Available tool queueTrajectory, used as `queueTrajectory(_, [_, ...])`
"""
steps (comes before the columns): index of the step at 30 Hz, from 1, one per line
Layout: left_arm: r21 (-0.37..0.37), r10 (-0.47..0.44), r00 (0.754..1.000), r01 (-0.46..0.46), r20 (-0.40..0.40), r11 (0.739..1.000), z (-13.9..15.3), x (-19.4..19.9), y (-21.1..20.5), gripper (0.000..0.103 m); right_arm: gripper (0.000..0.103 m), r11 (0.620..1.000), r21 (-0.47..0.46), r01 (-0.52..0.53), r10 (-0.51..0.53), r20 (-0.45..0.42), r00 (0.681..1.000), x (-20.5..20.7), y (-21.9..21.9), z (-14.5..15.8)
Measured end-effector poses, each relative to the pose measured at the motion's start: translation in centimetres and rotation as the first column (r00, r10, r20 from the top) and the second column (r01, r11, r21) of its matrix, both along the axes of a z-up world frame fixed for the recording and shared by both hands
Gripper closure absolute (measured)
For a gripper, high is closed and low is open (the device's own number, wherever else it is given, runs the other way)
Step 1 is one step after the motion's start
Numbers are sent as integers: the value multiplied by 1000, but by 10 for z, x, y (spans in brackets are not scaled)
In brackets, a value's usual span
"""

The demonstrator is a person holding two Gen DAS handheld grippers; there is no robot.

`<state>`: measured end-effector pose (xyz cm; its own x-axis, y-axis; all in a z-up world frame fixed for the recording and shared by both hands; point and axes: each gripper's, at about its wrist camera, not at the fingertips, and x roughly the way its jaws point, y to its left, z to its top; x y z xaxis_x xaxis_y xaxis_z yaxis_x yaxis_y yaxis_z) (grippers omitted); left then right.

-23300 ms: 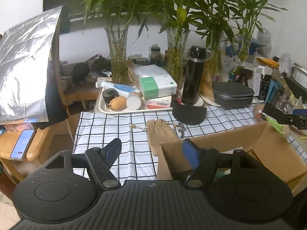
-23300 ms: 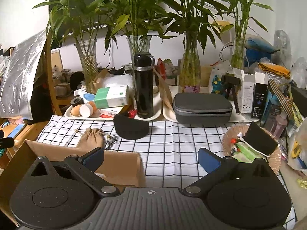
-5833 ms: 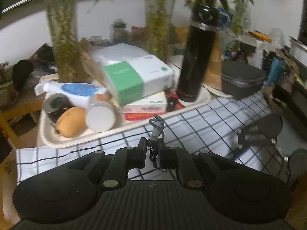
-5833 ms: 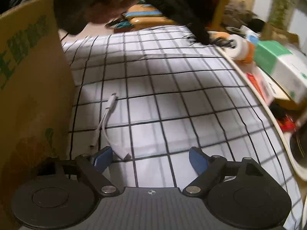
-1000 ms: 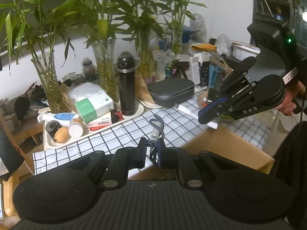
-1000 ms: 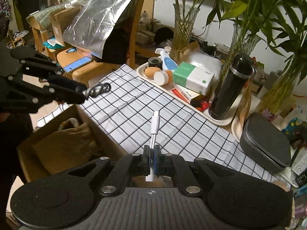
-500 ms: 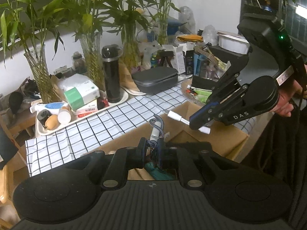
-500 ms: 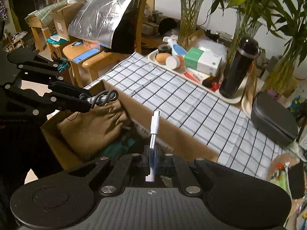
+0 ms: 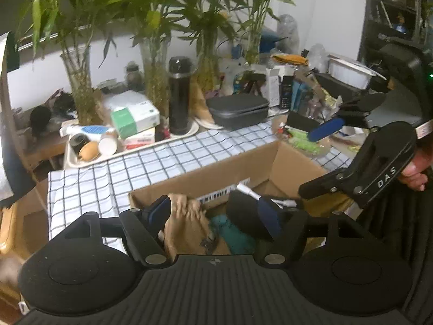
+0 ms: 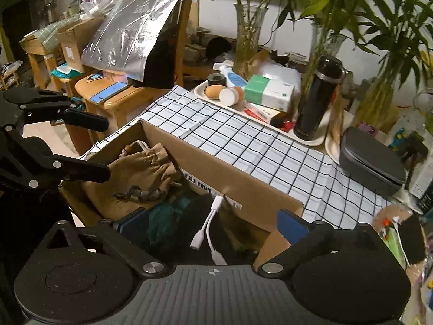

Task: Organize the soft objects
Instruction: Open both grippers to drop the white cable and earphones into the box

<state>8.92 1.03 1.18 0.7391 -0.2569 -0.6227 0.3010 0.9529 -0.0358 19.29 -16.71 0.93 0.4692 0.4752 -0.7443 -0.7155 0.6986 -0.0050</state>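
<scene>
My left gripper (image 9: pixel 213 214) fingers opening, empty | my right gripper (image 10: pixel 213 226) fingers opening, white cable (image 10: pixel 209 227) loose between them | both hang above the box (image 10: pixel 216 173) so things fall inside.

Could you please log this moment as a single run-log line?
left gripper: opening, empty | right gripper: opening, empty | white adapter cable: dropped in cardboard box | tan pouch: in box

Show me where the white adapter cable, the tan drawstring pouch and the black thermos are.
white adapter cable (image 10: pixel 213 218), right wrist view, on the cord below its upper plug.
tan drawstring pouch (image 10: pixel 140 174), right wrist view, middle of the cloth body.
black thermos (image 9: pixel 179 100), left wrist view, middle of the bottle's body.
</scene>
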Motion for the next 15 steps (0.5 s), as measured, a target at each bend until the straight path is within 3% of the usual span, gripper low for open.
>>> queueTrajectory(6, [2, 26, 1000, -26, -12, 1000, -1, -22, -3, 29, 0, 997, -50, 60, -57, 57, 997, -28, -5, -3])
queueTrajectory(15, [3, 95, 993, -95, -74, 995, -14, -43, -6, 23, 0, 993, -28, 116, -114, 69, 991, -69, -21, -13])
